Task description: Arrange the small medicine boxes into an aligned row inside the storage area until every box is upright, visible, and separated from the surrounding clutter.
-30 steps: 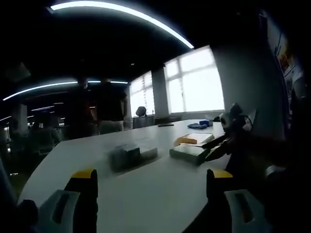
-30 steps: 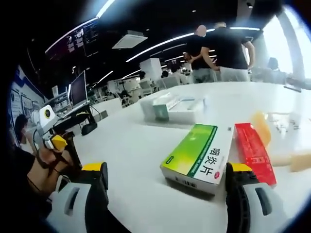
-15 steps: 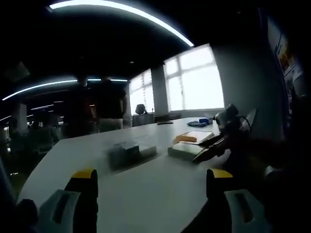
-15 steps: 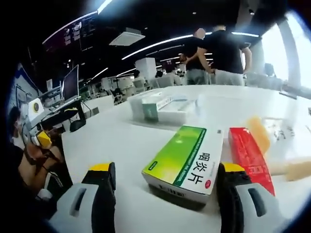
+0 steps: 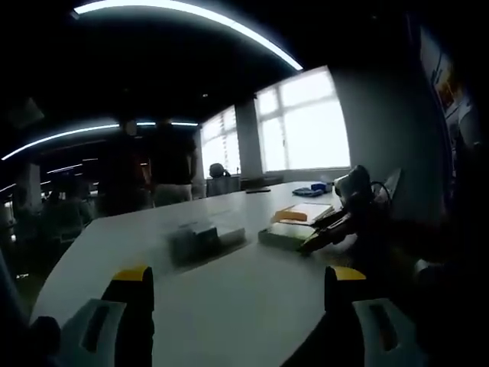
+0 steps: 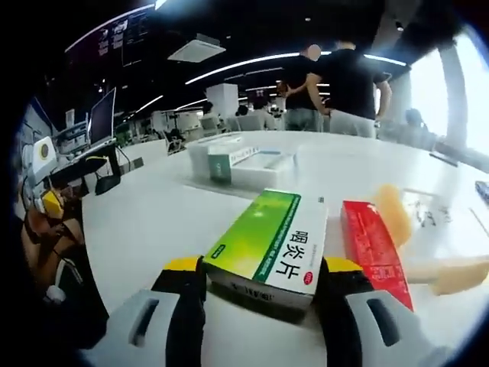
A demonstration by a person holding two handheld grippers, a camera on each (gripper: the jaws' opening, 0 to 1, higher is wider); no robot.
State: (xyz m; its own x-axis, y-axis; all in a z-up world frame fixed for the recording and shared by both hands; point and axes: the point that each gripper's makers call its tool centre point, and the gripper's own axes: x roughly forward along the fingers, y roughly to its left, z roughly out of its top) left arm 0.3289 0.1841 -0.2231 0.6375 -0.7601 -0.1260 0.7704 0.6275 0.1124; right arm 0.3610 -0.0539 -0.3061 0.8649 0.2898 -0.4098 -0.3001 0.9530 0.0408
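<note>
Right gripper (image 6: 261,279): held low over the tabletop (image 6: 153,222), jaws level and pointing across it; the yellow-tipped jaws stand on either side of the near end of the green-and-white medicine box (image 6: 267,246), closed in against its two long sides, so it is grasping the box.
Left gripper (image 5: 238,283): held low at the near edge of the tabletop, jaws spread wide with bare surface between them; released, gripping nothing.
Right gripper seen from the left gripper view: dark body reaching in from the right edge of the tabletop to the flat box there.
Green-and-white medicine box: lying flat near the near edge of the tabletop, long axis running away from the camera; top face green on one half, white on the other, with large black Chinese characters and a small red round mark on the white half. A smaller line of print runs along the green half, too small to read.
Red medicine box (image 6: 373,248): lying flat just beside the green-and-white box, on its right; lettering not legible.
Clear storage tray (image 6: 241,164): further in toward the middle of the tabletop, holding a green-and-white box standing on edge; print unreadable.
Yellowish items (image 6: 397,218): near the right edge of the tabletop, blurred.
People (image 6: 336,84): standing beyond the far edge of the tabletop, backs turned.
</note>
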